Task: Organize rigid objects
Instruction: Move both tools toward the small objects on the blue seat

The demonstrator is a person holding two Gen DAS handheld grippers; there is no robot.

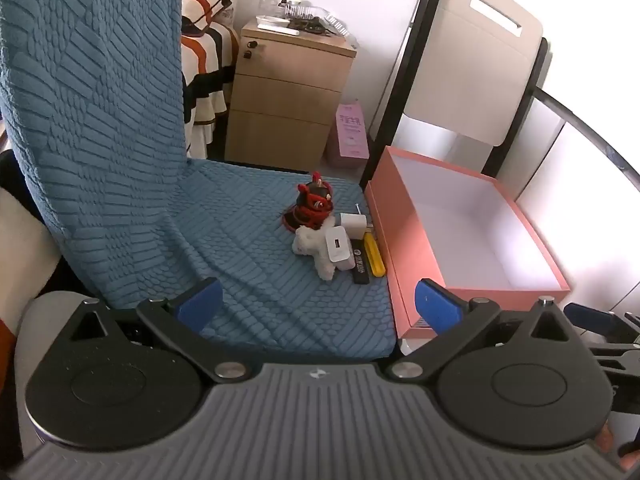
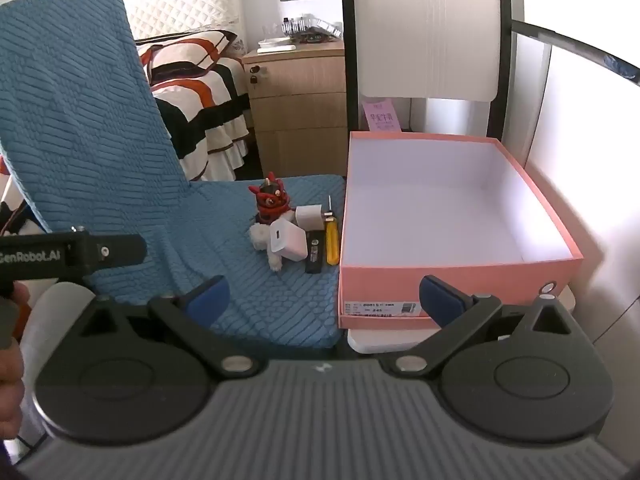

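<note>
A small pile lies on the blue-covered chair seat (image 1: 260,280): a red and black figurine (image 1: 314,200), a white plush toy (image 1: 314,246), two white chargers (image 1: 339,246) (image 1: 354,224), a black stick-shaped device (image 1: 359,262) and a yellow-handled screwdriver (image 1: 374,254). The same pile shows in the right wrist view: figurine (image 2: 271,198), charger (image 2: 286,238), screwdriver (image 2: 331,238). An open, empty pink box (image 1: 384,232) (image 2: 460,268) stands right of the seat. My left gripper (image 1: 318,306) and right gripper (image 2: 324,294) are both open and empty, held back from the pile.
The chair's blue back (image 1: 92,120) rises at the left. A wooden drawer cabinet (image 1: 292,88) and a striped bed (image 2: 200,92) stand behind. A white folding chair back (image 2: 428,32) is behind the box. The left gripper's body (image 2: 72,254) shows at the right view's left edge.
</note>
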